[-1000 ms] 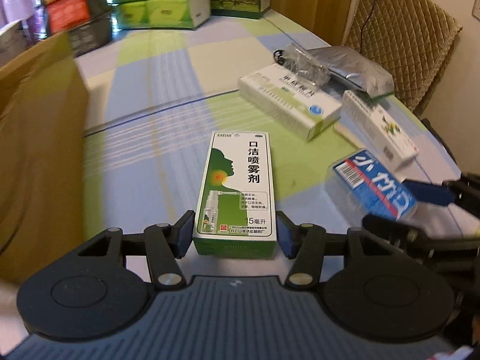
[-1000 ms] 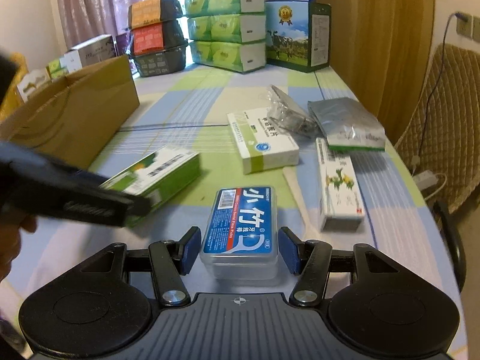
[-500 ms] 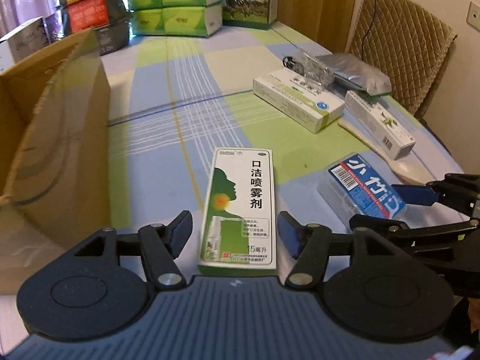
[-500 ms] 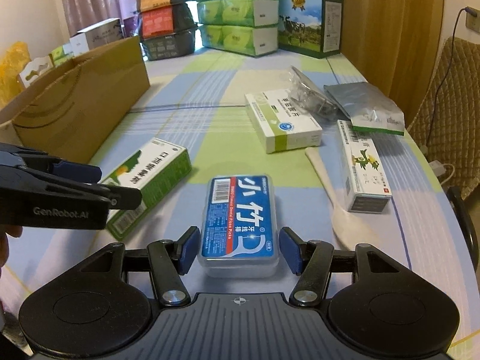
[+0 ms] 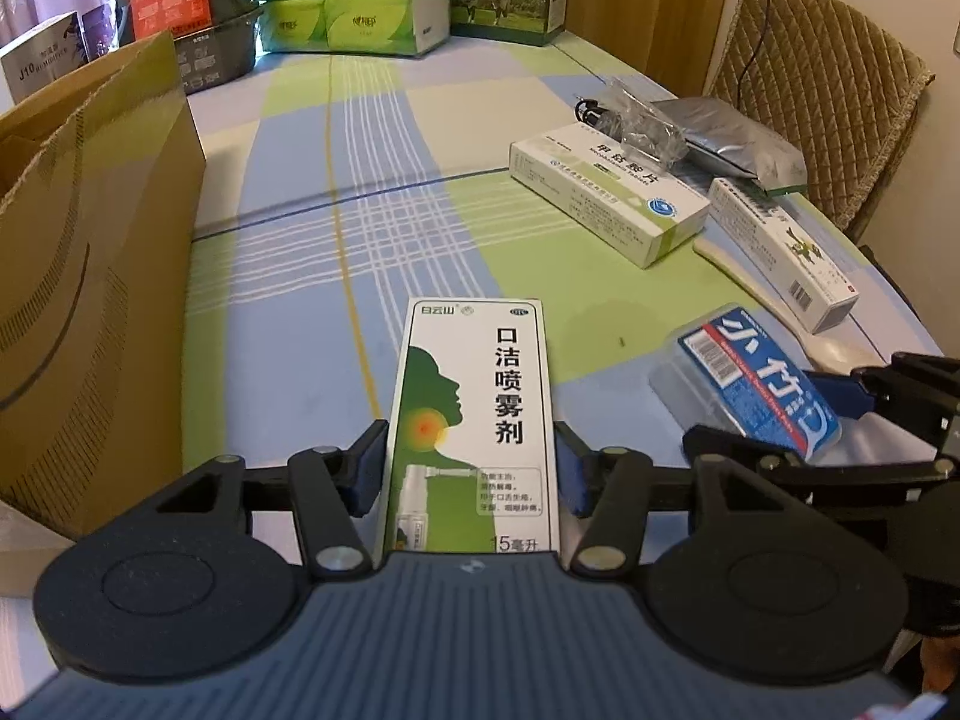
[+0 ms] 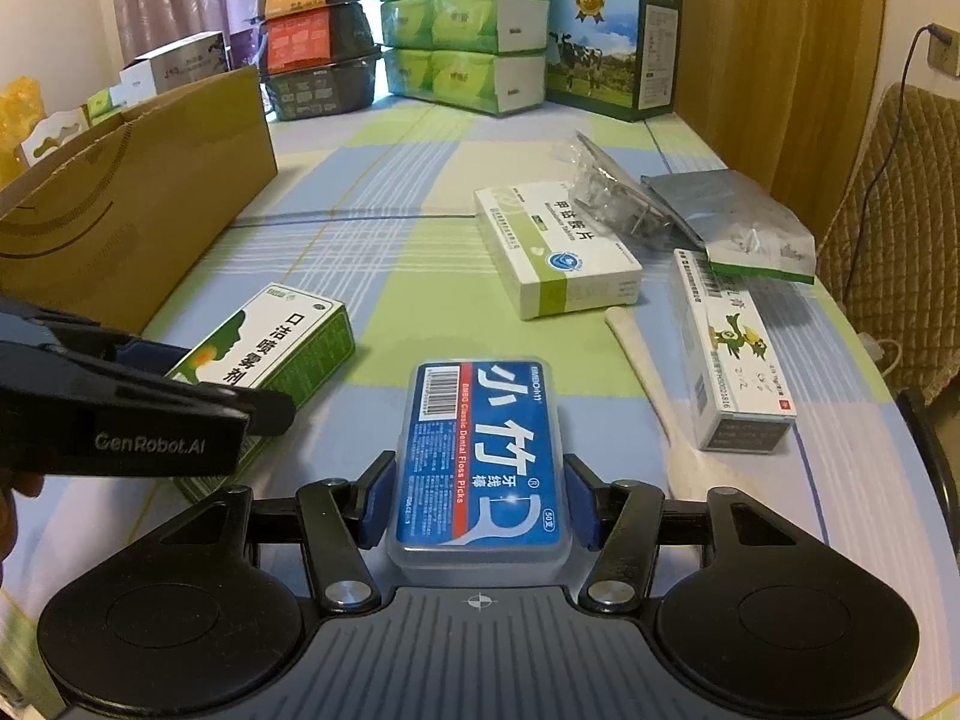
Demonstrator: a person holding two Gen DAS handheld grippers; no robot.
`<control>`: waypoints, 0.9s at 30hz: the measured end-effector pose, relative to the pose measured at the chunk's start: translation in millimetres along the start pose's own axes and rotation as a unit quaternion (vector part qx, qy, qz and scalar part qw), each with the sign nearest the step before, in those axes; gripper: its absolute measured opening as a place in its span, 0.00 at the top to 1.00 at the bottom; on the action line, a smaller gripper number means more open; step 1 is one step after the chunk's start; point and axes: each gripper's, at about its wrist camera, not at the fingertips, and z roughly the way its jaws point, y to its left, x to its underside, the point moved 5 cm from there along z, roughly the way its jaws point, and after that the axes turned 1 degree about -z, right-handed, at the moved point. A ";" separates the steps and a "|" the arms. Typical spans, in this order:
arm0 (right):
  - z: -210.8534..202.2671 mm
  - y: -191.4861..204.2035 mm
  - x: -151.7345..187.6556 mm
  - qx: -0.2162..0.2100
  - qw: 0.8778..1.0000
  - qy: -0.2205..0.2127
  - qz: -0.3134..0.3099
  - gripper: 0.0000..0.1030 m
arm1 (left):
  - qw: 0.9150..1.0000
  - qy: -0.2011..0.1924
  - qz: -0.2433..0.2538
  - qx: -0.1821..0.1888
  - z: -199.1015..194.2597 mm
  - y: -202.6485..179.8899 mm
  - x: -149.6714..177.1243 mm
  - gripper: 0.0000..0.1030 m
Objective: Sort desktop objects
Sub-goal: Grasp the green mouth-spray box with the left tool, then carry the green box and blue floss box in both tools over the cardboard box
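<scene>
A green-and-white mouth spray box (image 5: 474, 396) lies flat on the checked tablecloth (image 5: 360, 192). My left gripper (image 5: 471, 474) is shut on its near end, blue pads against both long sides. To its right lies a clear case of dental floss picks (image 6: 480, 450) with a blue label, and my right gripper (image 6: 480, 507) is shut on it the same way. The right wrist view shows the left gripper (image 6: 222, 378) around the spray box (image 6: 270, 342). The left wrist view shows the right gripper (image 5: 768, 414) around the floss case (image 5: 738, 360).
An open cardboard box (image 6: 132, 210) stands along the left. Further right lie a white-green medicine box (image 6: 552, 246), a long white box (image 6: 732, 348), a white spoon (image 6: 642, 372), a silver pouch (image 6: 732, 216) and a clear plastic bag (image 6: 606, 186). Tissue packs (image 6: 462, 24) are stacked at the back.
Both grippers have slid further forward along their boxes, and the gaps between the pads and the box sides have closed.
</scene>
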 end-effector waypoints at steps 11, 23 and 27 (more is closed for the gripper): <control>-19.0 -0.4 -8.6 0.021 0.999 -0.033 0.008 0.48 | 1.000 -0.004 -0.002 0.001 -14.4 -4.3 2.2 0.51; -68.7 4.3 -14.5 0.017 0.998 -0.051 0.033 0.48 | 0.999 -0.034 -0.010 -0.009 -58.8 4.8 0.7 0.51; -89.2 16.4 -23.5 0.008 0.998 -0.062 0.028 0.48 | 0.998 -0.056 -0.017 -0.014 -93.6 6.8 -2.2 0.51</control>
